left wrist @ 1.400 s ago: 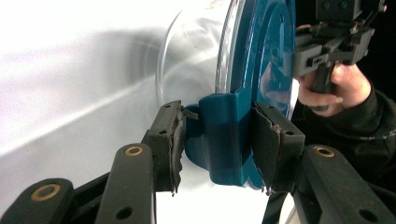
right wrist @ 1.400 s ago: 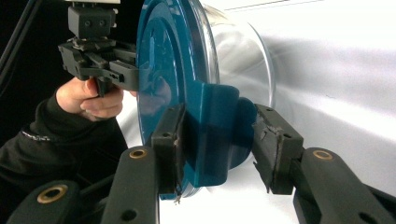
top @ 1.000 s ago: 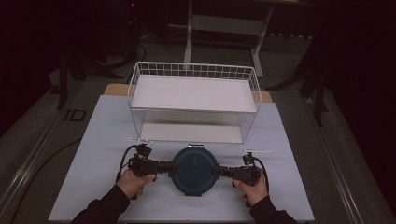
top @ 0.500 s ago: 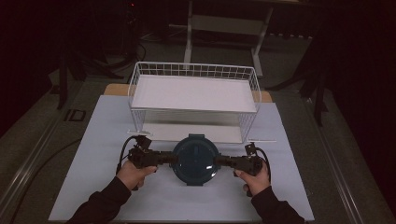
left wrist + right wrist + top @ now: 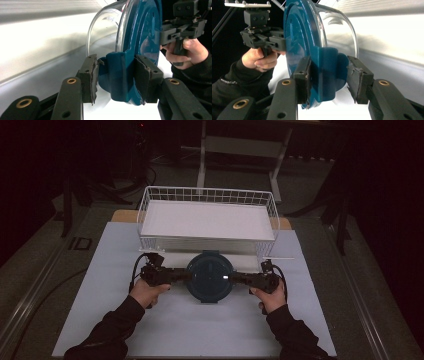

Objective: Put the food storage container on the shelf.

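Gripping from both sides, we hold a round clear container with a teal lid [image 5: 209, 276] between our two grippers, near the middle of the white table [image 5: 100, 320] and just on the near side of the white wire basket [image 5: 207, 196]. Our left gripper [image 5: 115, 76] has its jaws closed down on a teal latch tab at the container's left edge, the worn pads pressing that tab from both faces. Our right gripper [image 5: 328, 75] does the same on the matching tab at the right edge, jaws narrowed until the pads meet the plastic. In the high view the left gripper [image 5: 172, 276] and the right gripper [image 5: 239, 279] point inward at each other, with the lid facing up between them. From each gripper view we see the clear bowl under the lid and the opposite hand farther off. We can read no brand, label or writing on the lid, the bowl or the basket; the lid shows only raised concentric rings.
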Tool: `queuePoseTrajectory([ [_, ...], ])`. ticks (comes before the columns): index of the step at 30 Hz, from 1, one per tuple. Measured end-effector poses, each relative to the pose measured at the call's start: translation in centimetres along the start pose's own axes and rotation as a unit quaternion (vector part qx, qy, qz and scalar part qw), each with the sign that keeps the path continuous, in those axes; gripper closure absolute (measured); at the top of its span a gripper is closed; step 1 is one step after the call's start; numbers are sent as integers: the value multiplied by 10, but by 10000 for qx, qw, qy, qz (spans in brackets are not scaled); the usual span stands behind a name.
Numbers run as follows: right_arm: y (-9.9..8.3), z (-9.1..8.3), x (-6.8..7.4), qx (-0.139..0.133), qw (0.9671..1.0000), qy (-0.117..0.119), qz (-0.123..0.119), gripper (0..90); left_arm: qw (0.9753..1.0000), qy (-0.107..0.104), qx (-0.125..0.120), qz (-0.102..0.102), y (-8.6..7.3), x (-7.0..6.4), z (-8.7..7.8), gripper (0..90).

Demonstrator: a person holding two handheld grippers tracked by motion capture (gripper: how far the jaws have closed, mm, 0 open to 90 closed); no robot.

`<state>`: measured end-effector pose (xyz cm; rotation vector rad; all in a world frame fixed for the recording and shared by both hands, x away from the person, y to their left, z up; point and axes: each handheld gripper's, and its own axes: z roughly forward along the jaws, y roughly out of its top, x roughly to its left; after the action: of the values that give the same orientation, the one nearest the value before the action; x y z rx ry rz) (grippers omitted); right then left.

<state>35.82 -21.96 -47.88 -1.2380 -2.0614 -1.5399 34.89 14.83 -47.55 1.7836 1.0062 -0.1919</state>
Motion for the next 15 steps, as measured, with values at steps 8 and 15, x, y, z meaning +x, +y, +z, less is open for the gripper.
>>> queuePoseTrajectory([
  [8,10,10,-12,-177,9995,-150,-235,570,9995,-26,-291,149,0,21,10,554],
  [15,15,18,-24,-217,9991,-253,-267,568,9993,188,-290,109,3,29,17,552],
])
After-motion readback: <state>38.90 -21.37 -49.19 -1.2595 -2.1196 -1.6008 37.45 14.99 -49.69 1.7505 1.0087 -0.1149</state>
